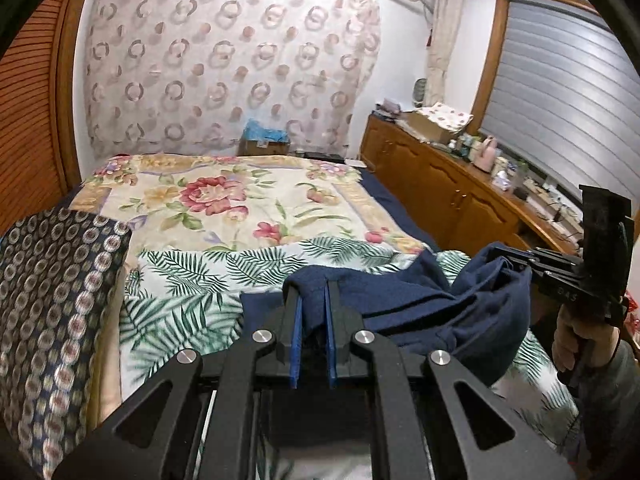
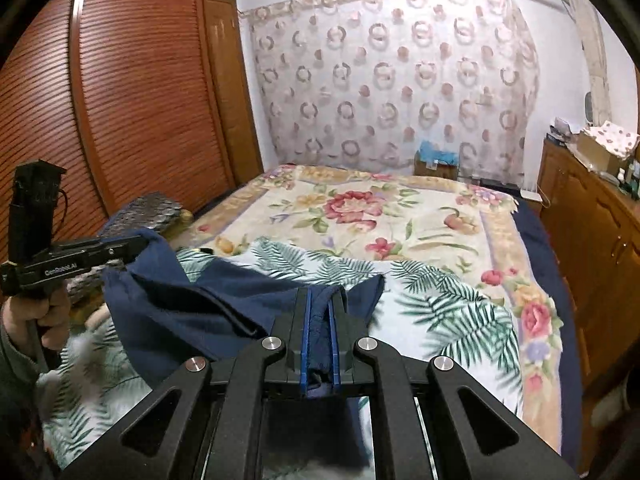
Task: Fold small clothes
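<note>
Both clamped on navy garment [image 1: 420, 300] — left gripper [image 1: 314, 292] at six o'clock, right gripper [image 1: 516, 264] at three — lifted mid-fold; next, laying flat on bedspread [image 1: 224, 208].

Both grippers' fingers [image 2: 306, 320] clamp the navy garment [image 2: 192, 300] above the bed [image 2: 400, 216].

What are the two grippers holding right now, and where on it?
Both hold the navy garment. The left gripper and the right gripper are each shut on a bunched bit of its edge, the cloth slung between them above the bed.
</note>
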`<act>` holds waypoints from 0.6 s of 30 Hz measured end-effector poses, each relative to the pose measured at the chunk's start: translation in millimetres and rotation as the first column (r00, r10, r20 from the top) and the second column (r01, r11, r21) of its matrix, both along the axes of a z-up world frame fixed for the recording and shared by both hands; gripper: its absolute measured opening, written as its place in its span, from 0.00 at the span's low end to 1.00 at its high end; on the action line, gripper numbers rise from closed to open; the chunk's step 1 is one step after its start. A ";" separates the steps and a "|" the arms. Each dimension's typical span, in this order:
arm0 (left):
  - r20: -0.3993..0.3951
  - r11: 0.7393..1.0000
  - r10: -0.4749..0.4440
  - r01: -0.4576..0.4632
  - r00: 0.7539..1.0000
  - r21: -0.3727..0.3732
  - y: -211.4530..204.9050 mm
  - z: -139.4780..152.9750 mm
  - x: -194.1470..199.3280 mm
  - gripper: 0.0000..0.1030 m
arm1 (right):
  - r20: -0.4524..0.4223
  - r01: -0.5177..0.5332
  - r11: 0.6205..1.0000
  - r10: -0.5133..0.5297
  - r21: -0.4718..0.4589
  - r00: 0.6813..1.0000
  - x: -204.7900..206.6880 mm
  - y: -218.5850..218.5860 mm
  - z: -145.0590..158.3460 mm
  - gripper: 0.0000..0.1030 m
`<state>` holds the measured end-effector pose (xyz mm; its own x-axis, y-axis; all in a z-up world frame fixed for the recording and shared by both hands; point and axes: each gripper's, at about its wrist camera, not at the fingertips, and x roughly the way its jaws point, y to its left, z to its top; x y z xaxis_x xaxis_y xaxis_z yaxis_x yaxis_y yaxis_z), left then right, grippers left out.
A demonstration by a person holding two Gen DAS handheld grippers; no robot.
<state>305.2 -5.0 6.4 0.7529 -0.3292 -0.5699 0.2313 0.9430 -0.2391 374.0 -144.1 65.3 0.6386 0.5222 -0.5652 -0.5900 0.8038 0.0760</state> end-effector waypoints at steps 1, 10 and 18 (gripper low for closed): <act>-0.002 1.000 0.007 -0.007 1.000 0.007 -0.5 -2.3 7.1 0.10 | -0.007 0.003 1.000 -0.003 -0.004 1.000 9.3 3.2 -4.2 0.07; -0.010 0.998 0.027 -0.027 1.000 0.049 -2.3 -10.4 23.7 0.11 | -0.044 0.021 1.000 -0.022 -0.020 0.999 55.1 28.8 -17.4 0.07; 0.028 0.995 0.039 -0.042 0.999 0.090 -4.0 -2.9 14.8 0.39 | -0.017 0.057 0.998 -0.057 -0.041 0.998 58.6 36.3 -12.5 0.07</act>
